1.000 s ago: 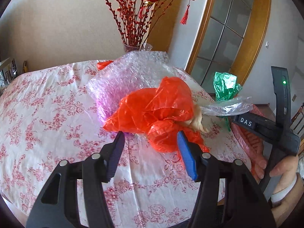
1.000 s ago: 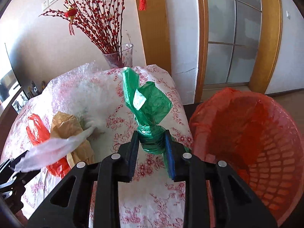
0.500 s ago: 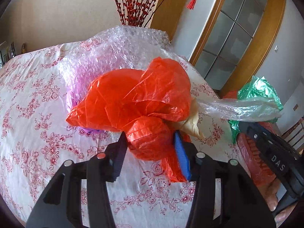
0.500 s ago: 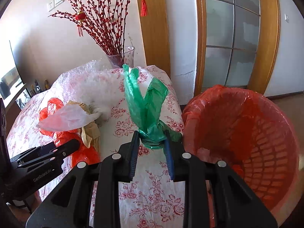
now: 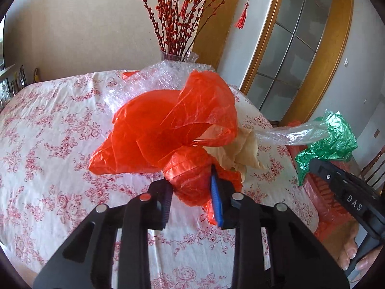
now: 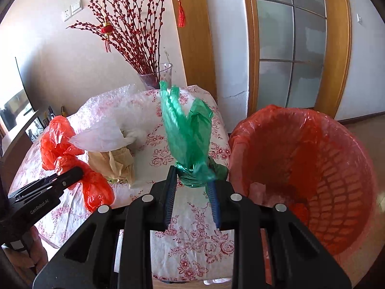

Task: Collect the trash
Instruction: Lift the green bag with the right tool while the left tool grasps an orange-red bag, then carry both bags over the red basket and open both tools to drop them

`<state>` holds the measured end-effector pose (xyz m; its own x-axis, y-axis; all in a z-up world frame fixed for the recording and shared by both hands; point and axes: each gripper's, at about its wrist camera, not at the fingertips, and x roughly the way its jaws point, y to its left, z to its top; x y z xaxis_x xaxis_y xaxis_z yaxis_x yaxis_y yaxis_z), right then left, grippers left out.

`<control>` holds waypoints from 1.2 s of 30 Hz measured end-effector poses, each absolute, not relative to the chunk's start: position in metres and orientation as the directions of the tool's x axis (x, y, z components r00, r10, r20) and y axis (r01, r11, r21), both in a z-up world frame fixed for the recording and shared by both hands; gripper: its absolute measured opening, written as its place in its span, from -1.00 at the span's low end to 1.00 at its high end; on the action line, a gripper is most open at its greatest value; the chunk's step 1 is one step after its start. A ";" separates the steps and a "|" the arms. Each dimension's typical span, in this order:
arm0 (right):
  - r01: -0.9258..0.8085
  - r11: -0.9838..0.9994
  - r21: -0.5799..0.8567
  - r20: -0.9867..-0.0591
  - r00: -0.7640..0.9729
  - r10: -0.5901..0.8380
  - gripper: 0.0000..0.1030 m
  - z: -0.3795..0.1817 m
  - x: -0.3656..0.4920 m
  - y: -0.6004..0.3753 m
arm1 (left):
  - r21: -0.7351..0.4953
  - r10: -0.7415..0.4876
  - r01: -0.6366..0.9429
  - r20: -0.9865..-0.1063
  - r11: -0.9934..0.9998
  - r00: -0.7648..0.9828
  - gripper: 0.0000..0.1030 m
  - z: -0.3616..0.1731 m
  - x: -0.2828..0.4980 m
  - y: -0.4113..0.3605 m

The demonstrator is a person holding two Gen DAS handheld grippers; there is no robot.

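Observation:
My left gripper point(image 5: 191, 197) is shut on a crumpled red plastic bag point(image 5: 166, 127) and holds it above the flowered tablecloth point(image 5: 48, 144); a tan paper wad point(image 5: 238, 149) and a clear plastic bag point(image 5: 293, 132) hang with it. The red bag also shows in the right wrist view point(image 6: 62, 149). My right gripper point(image 6: 192, 187) is shut on a green plastic bag point(image 6: 187, 134), just left of the red basket point(image 6: 336, 168) lined with a red bag. The green bag also shows in the left wrist view point(image 5: 329, 139).
A sheet of bubble wrap point(image 5: 149, 84) lies on the table behind the red bag. A glass vase point(image 6: 156, 77) with red branches stands at the table's far edge. A wooden door frame point(image 6: 334, 48) is behind the basket.
My left gripper closed on the red bag and lifted it off the table with the tan paper and clear bag. My right gripper carried the green bag closer to the basket.

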<state>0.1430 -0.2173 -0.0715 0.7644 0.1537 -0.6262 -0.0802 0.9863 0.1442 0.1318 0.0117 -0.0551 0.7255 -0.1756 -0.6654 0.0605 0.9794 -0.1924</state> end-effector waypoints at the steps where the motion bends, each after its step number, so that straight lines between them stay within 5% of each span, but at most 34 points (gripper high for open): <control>1: -0.081 0.986 0.146 -0.623 0.767 0.155 -0.49 -0.070 0.141 -0.218 | -0.187 -0.171 0.060 -0.660 0.980 0.732 -0.44 -0.052 0.129 0.014; 16: -0.106 0.983 0.149 -0.661 0.729 0.179 -0.64 -0.089 0.146 -0.204 | -0.184 -0.147 0.039 -0.626 0.982 0.766 -0.44 -0.030 0.118 0.032; 36: -0.027 0.991 0.128 -0.529 0.844 0.091 -0.65 -0.024 0.109 -0.247 | -0.143 -0.279 0.241 -0.568 0.960 0.775 -0.44 0.005 0.114 -0.031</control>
<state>0.1087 -0.2468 -0.0238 0.8437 0.0908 -0.5292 -0.0265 0.9915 0.1278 0.1141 -0.0313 0.0055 0.7745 -0.2789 -0.5677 0.2410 0.9600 -0.1428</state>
